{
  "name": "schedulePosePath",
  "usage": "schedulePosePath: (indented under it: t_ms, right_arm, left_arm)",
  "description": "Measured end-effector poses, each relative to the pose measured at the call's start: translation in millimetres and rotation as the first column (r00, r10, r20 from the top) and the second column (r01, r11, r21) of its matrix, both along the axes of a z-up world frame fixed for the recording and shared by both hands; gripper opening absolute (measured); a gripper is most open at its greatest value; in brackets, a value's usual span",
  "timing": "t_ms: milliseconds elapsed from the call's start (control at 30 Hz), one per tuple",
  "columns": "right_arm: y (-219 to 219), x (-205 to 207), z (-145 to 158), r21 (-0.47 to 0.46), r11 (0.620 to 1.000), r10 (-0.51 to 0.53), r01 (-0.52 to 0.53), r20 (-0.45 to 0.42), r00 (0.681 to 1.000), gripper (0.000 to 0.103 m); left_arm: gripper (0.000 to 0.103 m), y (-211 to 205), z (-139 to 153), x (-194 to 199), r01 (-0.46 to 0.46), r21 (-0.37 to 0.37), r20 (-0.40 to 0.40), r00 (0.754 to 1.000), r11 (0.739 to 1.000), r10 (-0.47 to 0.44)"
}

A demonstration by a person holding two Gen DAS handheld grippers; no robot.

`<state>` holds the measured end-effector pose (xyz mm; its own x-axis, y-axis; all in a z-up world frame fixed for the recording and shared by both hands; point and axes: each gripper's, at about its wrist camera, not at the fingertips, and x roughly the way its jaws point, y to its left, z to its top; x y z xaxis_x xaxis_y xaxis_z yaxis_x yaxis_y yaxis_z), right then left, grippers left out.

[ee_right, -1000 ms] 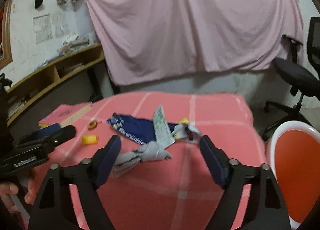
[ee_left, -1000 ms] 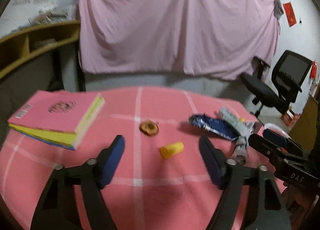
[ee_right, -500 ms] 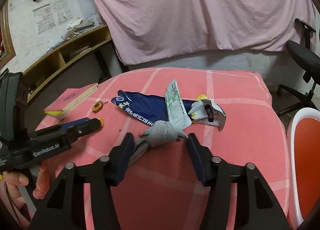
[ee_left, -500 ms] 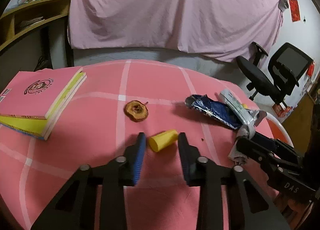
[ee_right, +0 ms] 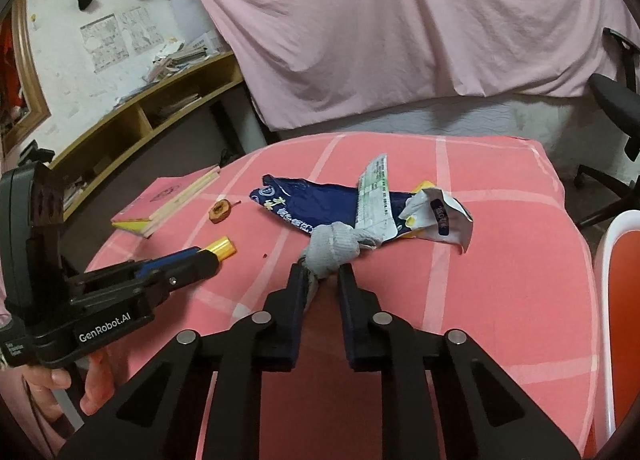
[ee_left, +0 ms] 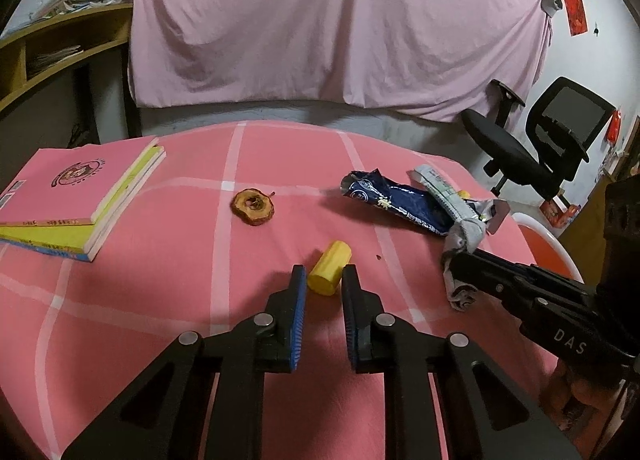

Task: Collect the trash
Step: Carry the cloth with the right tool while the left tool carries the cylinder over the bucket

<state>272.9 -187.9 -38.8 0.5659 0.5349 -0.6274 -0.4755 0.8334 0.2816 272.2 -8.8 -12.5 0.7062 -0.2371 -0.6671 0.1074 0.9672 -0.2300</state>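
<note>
I have the left gripper [ee_left: 323, 283] closing on a small yellow cap [ee_left: 330, 272] that lies on the pink checked cloth [ee_left: 160, 300]; it looks light, hard and smooth, likely to roll. My right gripper [ee_right: 319, 276] is closing on the knotted grey rag [ee_right: 334, 248], soft and limp, beside the crinkly blue wrapper [ee_right: 308, 203].

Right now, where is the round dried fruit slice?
In the left wrist view, the dried fruit slice lies on the pink checked tablecloth, between the pink book on the left and the blue snack wrapper on the right.
</note>
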Motion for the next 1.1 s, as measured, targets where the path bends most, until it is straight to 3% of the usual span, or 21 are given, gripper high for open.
schedulePosePath:
  t_ms: [300,467,633,833,1100]
  right_arm:
    - [-7,-16,10,0.043,0.999,0.009,-0.013,0.076,0.997,0.009]
    - [-13,-33,24,0.081,0.997,-0.023,0.008,0.182,0.983,0.009]
    - [-24,-57,42,0.123,0.992,-0.066,0.027,0.328,0.942,0.009]
    - [-45,-80,62,0.122,0.988,-0.146,0.098,0.487,0.861,0.009]
    - [-78,-96,72,0.138,0.975,-0.223,0.175,0.560,0.798,0.009]
  left_arm:
    - [0.014,-5,14,-30,-0.015,0.005,0.110,0.994,1.000,0.015]
    - [0.014,-14,24,-51,-0.021,0.005,0.199,0.980,1.000,0.020]
    - [0.014,-29,36,-69,-0.018,0.007,0.292,0.956,1.000,0.015]
    - [0.014,-52,58,-84,0.006,0.016,0.399,0.917,1.000,-0.012]
    - [0.014,-95,83,-93,0.090,0.042,0.491,0.866,0.995,-0.099]
